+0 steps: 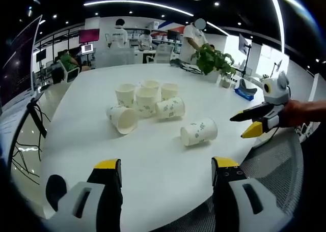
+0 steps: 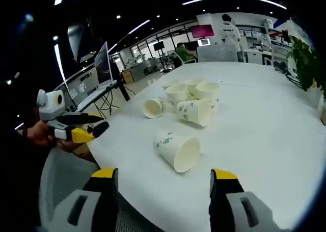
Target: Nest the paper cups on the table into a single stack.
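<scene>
- Paper cups, white with a green print, lie and stand on the white bench (image 1: 153, 166). In the left gripper view, a cluster sits near the centre: three upright cups (image 1: 146, 97), one tipped cup (image 1: 169, 108) at their 4 o'clock, touching them, and another tipped cup (image 1: 122, 119) at 7 o'clock, mouth toward the camera.
- A lone cup (image 1: 198, 132) lies on its side apart from the cluster, at its 4 o'clock; in the right gripper view it lies closest to the camera, mouth toward 5 o'clock.
- Left tool (image 1: 167, 172): jaws wide apart, holding nothing, above the near bench edge.
- Right tool (image 2: 166, 180): jaws wide apart, empty, the lone cup just beyond them.
- A potted plant (image 1: 214, 61) stands on the bench at 1 o'clock of the cluster.
- People stand and sit at desks beyond the far side of the bench.
</scene>
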`<state>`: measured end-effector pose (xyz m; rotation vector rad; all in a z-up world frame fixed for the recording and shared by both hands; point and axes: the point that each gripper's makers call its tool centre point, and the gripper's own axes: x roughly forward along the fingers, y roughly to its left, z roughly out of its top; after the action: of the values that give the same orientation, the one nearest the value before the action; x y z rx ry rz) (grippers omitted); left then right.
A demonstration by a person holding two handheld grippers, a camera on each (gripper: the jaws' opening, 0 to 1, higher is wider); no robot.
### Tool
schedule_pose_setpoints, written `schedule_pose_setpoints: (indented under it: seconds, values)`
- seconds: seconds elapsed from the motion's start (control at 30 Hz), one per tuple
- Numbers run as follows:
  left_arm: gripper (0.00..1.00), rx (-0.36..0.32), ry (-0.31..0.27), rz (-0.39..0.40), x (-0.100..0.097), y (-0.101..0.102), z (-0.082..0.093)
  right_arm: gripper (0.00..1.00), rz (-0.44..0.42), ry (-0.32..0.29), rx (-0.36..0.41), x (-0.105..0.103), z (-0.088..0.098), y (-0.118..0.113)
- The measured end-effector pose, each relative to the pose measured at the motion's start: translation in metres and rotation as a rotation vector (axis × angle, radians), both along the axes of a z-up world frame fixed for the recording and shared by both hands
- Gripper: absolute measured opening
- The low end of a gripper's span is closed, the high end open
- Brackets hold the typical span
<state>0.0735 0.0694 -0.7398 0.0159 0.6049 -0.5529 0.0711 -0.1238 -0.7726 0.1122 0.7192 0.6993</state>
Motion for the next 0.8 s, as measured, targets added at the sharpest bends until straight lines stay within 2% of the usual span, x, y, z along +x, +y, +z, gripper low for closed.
schedule_pose_setpoints:
  seconds: [0.1,0.33,0.5,0.8]
  values:
    - [0.70,0.002,0.001,0.001,-0.002,0.001,0.000,0.69,0.033,0.019,0.019,0.002,-0.007,0.007]
    - [0.70,0.006,0.007,0.009,-0.007,0.005,-0.001,0.68,0.098,0.045,0.000,0.009,-0.023,0.019]
    - [0.70,0.007,0.007,0.008,-0.009,0.003,0.000,0.59,0.107,0.055,0.019,0.020,-0.033,0.026]
    - [0.70,0.004,0.007,0.010,-0.010,0.000,-0.001,0.58,0.128,0.072,0.059,0.033,-0.045,0.044]
